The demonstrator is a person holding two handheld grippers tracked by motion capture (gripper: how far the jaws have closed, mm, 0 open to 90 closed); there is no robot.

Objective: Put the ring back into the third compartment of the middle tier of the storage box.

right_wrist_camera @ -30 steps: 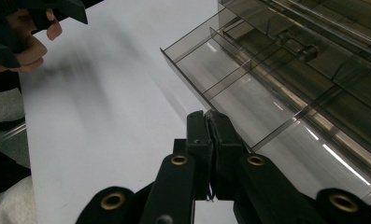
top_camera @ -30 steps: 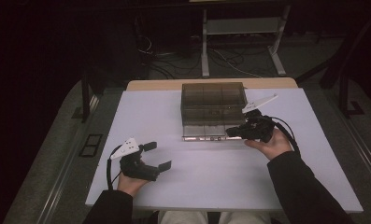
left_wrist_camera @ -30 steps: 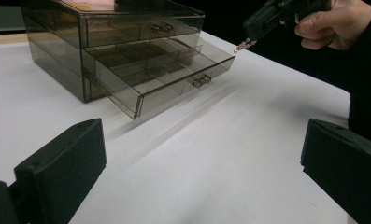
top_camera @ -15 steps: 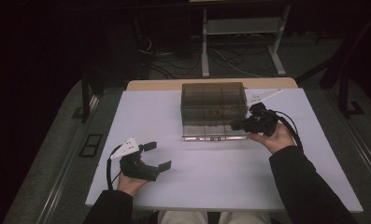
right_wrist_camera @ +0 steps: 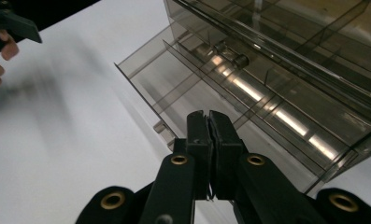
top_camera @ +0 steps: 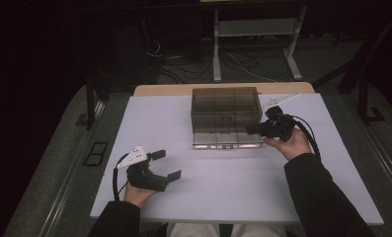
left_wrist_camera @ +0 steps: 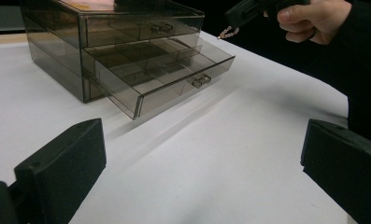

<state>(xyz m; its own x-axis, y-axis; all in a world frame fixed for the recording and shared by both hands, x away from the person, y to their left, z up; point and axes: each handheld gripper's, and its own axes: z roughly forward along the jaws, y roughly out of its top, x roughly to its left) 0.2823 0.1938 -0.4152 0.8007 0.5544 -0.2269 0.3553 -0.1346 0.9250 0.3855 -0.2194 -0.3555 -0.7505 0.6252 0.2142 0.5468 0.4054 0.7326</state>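
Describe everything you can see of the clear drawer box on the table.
The drawer box is a smoky, see-through plastic cabinet standing upright near the far middle of the white table. It has stacked drawers with small clasp-like pulls and thin dividers forming compartments. The bottom drawer is pulled out toward the person; its visible compartments look empty. The upper drawer sits closed. The right gripper, jaws shut on a small beaded chain, hangs above the open drawer's right end; whether it touches the box cannot be told.
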